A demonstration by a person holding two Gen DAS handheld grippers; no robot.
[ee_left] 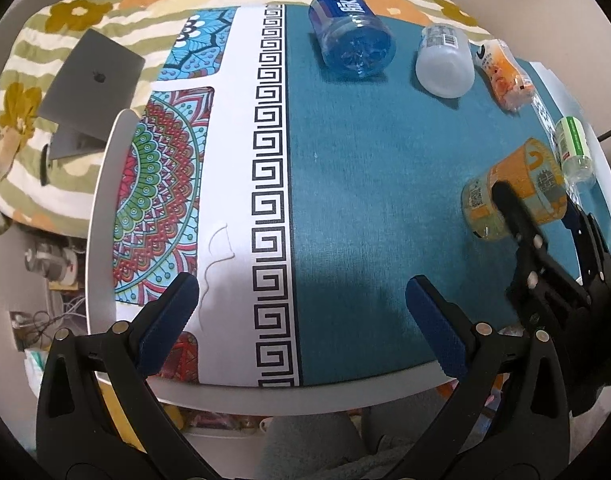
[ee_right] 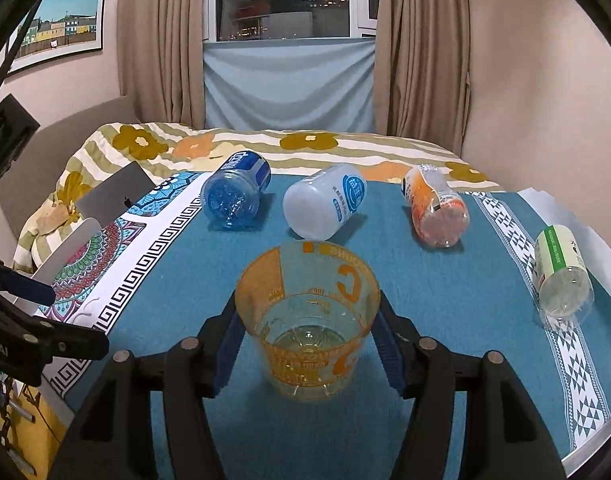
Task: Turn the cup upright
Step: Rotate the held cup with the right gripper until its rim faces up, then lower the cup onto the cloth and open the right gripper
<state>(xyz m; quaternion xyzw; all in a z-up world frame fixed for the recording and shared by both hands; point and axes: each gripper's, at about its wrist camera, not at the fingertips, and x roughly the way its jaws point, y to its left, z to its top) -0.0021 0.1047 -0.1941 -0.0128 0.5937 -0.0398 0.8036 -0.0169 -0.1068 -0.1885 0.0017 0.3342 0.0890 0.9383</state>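
Note:
A clear orange-printed cup (ee_right: 309,316) is held between the blue pads of my right gripper (ee_right: 307,328), tilted with its mouth toward the far side, above the teal tablecloth (ee_right: 445,320). In the left wrist view the same cup (ee_left: 513,192) is at the right, with the right gripper's fingers (ee_left: 517,216) around it. My left gripper (ee_left: 301,316) is open and empty over the near part of the table, well left of the cup.
Lying on their sides at the far part of the table: a blue cup (ee_right: 235,196), a white cup (ee_right: 325,206), an orange wrapped cup (ee_right: 435,210) and a green-labelled cup (ee_right: 561,276). A grey laptop (ee_left: 89,92) lies on the floral bedding beyond the table's left edge.

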